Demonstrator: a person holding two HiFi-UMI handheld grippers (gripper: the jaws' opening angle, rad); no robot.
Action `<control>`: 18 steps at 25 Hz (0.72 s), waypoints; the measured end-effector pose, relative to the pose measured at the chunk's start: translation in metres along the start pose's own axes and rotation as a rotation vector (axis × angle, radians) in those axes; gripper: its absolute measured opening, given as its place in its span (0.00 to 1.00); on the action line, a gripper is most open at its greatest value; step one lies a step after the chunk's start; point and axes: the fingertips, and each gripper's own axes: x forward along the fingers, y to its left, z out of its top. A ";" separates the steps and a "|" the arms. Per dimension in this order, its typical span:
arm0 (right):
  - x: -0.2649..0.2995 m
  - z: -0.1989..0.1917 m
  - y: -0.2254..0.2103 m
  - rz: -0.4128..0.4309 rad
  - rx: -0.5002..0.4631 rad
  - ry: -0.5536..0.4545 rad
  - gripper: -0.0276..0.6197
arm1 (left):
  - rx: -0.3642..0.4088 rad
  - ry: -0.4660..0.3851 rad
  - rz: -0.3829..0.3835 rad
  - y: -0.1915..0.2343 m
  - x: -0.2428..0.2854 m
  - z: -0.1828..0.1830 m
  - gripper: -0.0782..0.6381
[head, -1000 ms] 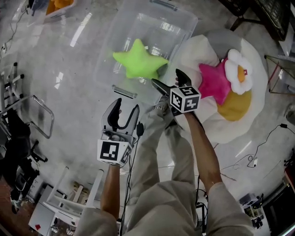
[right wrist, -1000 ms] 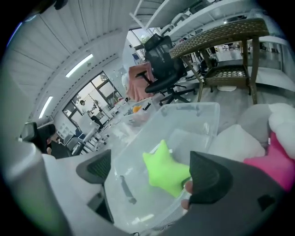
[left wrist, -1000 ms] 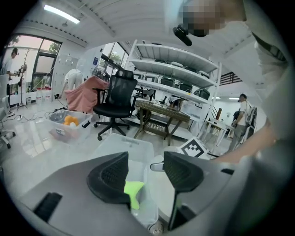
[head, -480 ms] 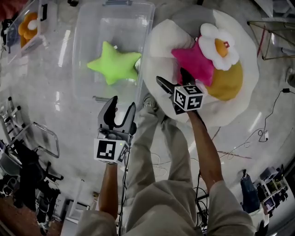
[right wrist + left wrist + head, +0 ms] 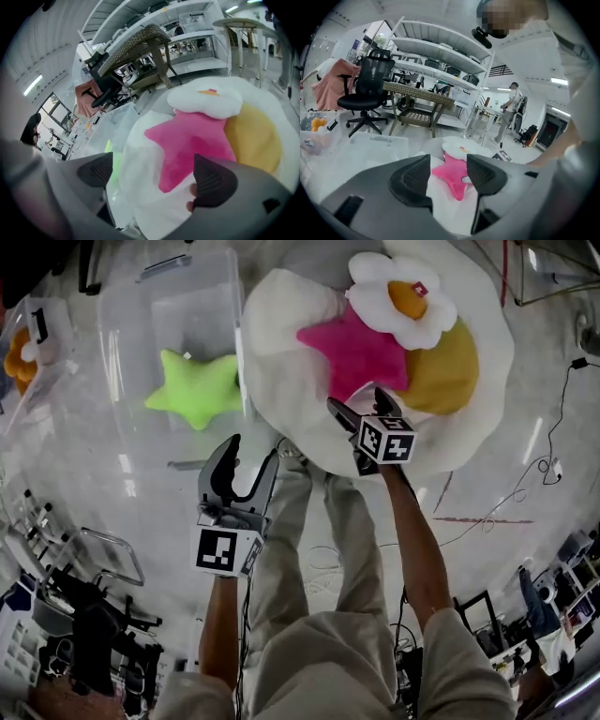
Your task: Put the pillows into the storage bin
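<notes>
Fetch step, likely: right tool [image 5: 356, 401], jaws apart, hovers by the pink star [image 5: 361, 352] on the cushion [image 5: 281, 381]; left tool [image 5: 251, 454] gapes empty; green star [image 5: 195, 388] lies in the bin [image 5: 187, 296]; next, pinch the pink star.

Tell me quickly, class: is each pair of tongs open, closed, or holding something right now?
Left tongs: open, holding nothing.
Right tongs: open, holding nothing.

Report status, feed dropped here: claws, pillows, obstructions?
Left claw open, right claw open, both empty. Green star in bin; pink star, flower, yellow pillow on white cushion. Nothing blocking.
</notes>
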 end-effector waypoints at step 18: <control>0.144 -0.065 -0.098 -0.163 0.276 0.133 0.85 | 0.008 0.068 0.001 0.037 0.059 -0.069 0.43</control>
